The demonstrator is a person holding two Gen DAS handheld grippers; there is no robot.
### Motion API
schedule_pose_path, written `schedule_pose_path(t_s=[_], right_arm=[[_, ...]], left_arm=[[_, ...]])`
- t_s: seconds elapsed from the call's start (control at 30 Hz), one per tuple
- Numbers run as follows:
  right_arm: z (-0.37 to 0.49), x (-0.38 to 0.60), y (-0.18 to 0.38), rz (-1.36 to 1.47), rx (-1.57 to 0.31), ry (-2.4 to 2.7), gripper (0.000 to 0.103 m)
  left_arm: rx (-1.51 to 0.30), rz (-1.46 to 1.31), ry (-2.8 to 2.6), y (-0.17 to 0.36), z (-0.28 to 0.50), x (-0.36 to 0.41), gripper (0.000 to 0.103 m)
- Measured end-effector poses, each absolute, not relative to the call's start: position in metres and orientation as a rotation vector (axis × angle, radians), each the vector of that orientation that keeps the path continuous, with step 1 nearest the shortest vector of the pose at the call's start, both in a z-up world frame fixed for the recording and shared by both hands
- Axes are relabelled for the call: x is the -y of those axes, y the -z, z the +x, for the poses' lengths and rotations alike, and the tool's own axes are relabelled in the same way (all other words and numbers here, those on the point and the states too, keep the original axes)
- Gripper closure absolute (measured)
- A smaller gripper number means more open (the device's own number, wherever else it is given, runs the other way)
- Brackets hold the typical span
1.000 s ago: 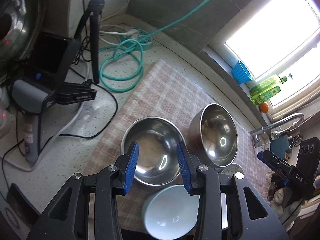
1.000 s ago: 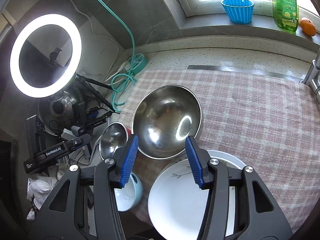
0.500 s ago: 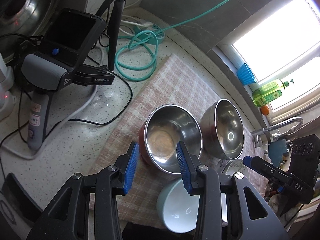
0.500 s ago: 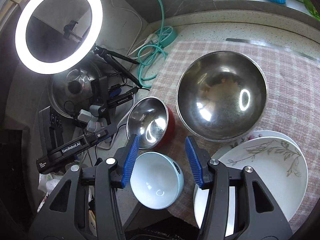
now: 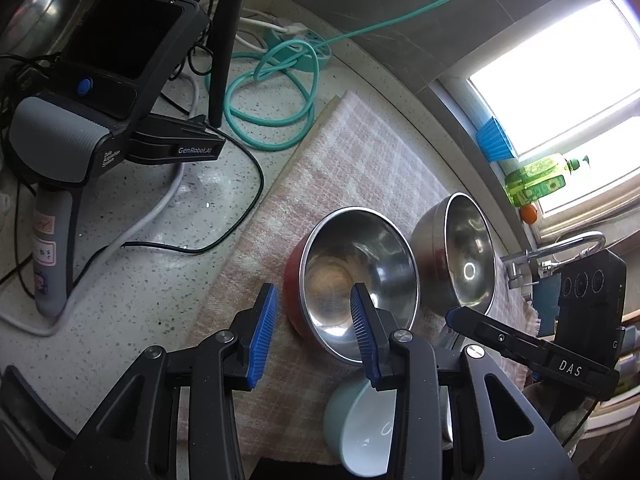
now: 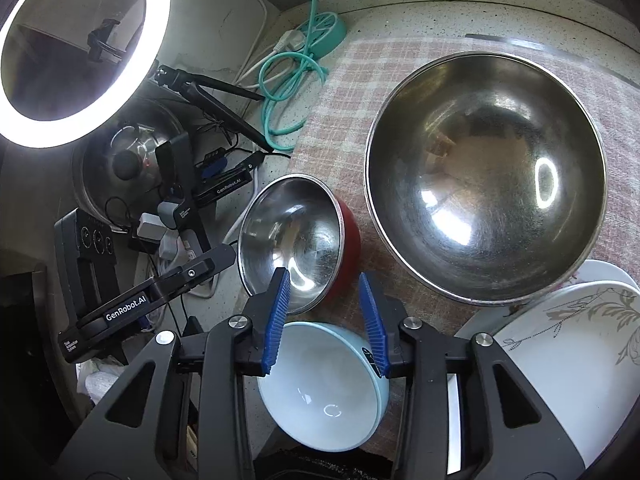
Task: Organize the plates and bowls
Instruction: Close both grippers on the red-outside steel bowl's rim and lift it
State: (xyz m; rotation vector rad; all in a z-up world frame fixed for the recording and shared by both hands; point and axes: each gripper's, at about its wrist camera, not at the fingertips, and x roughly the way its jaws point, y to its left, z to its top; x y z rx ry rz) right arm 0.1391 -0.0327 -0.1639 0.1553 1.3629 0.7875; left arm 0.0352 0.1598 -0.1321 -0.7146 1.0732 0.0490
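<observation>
A small steel bowl with a red outside [image 5: 356, 276] [image 6: 296, 240] sits on the checked cloth [image 5: 360, 160] [image 6: 344, 92]. A big steel bowl [image 5: 460, 256] [image 6: 484, 176] stands to its right. A light blue bowl [image 5: 360, 428] [image 6: 324, 388] sits at the cloth's near edge. White flowered plates [image 6: 560, 360] are stacked at the right. My left gripper [image 5: 312, 332] is open above the red bowl's near left rim. My right gripper [image 6: 326, 316] is open above the blue bowl's far rim.
A spare gripper device [image 5: 92, 120] and cables lie on the counter at the left. A ring light [image 6: 76, 52] and a pot lid [image 6: 124, 160] stand at the far left. A teal cable [image 5: 272, 92], a blue cup [image 5: 494, 140] and a green bottle [image 5: 540, 180] are at the back.
Both grippers have moved left and down toward the near bowls. The right gripper now hangs over the blue bowl; the left one has closed in on the red bowl.
</observation>
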Motion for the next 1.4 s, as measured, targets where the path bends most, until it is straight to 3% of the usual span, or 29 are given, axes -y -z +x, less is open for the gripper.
schedule_pose_path(t_s=[0.13, 0.2, 0.33, 0.67, 1.07, 1.4], right_arm=[[0.141, 0.027, 0.169, 0.138, -1.373, -0.784, 0.072], [0.142, 0.024, 0.173, 0.125, -1.378, -0.777, 0.073], [0.145, 0.021, 0.18, 0.109, -1.394, -0.769, 0.085], [0.15, 0.016, 0.189, 0.104, -1.41, -0.777, 0.093], [0.149, 0.012, 0.179, 0.093, -1.393, -0.79, 0.094], [0.147, 0.022, 0.142, 0.135, -1.331, -0.827, 0.094]], left_arm=[[-1.09, -0.716, -0.044, 0.138, 0.039, -0.161, 0.077], [-1.096, -0.718, -0.046, 0.141, 0.041, -0.162, 0.079], [-1.111, -0.724, -0.045, 0.147, 0.043, -0.163, 0.082], [-1.124, -0.748, -0.045, 0.157, 0.046, -0.164, 0.091], [-1.112, -0.736, -0.067, 0.151, 0.046, -0.163, 0.091], [-1.041, -0.716, -0.057, 0.113, 0.046, -0.159, 0.091]])
